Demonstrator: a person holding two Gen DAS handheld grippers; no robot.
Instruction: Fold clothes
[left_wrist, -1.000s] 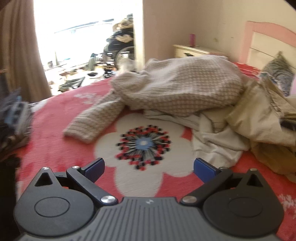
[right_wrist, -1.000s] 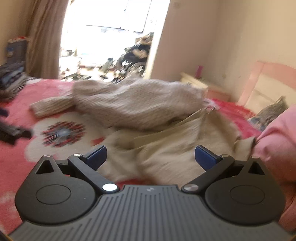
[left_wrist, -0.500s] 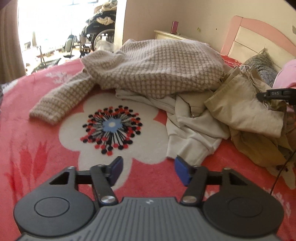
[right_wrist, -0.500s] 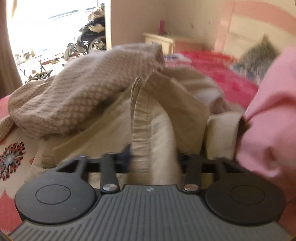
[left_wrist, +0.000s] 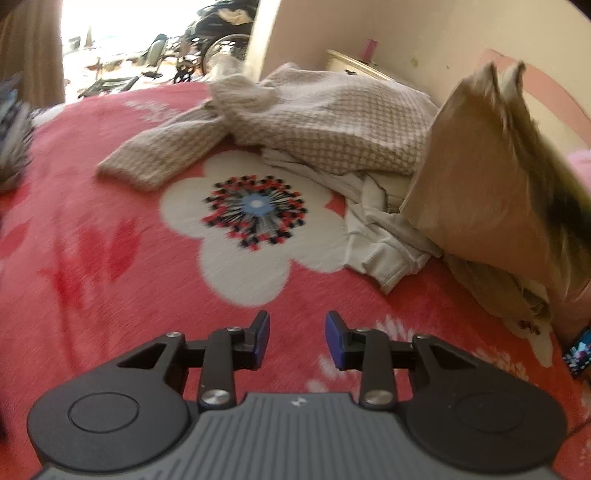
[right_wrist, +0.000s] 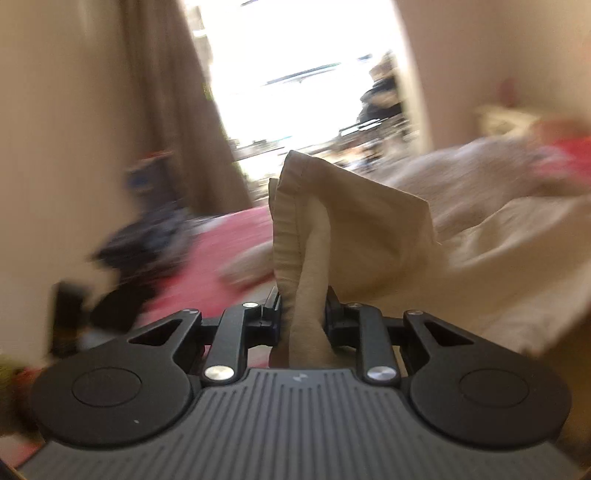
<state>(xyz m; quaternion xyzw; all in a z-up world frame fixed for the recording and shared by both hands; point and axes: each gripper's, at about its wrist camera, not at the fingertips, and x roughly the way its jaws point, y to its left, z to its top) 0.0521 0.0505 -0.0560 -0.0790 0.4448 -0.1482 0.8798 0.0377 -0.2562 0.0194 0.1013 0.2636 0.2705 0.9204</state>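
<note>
**Mia:** Where is the tan cloth (right_wrist: 354, 229)?

**Sam:** It is in the right gripper (right_wrist: 303, 317). The two jaws are squeezed tight on a bunched bit of it. The hem sticks up past the tips, and the rest hangs off to the right. In the left view the same tan cloth (left_wrist: 476, 177) is lifted up like a tent at the right side of the bed (left_wrist: 92, 258).

**Mia:** And the left gripper (left_wrist: 297, 339)?

**Sam:** It holds nothing. Its blue tips are partly open, with a small gap between them. It hangs low over the red blanket, well apart from the clothes.

**Mia:** What changed?

**Sam:** Half a second ago the tan cloth lay flat on the pile. Now it is pulled up. The right jaws were just going around it then, and now they pinch it. The left tips have come closer together too.

**Mia:** What do the clothes feel like, do you think?

**Sam:** The tan cloth looks thin and smooth, with a ribbed edge. The knit sweater (left_wrist: 325, 118) is bumpy with little squares, and one sleeve lies out to the left. A white garment (left_wrist: 384, 240) is crumpled under it, beside the big white flower (left_wrist: 258, 251) on the fuzzy blanket. The right view is very blurry.
</note>
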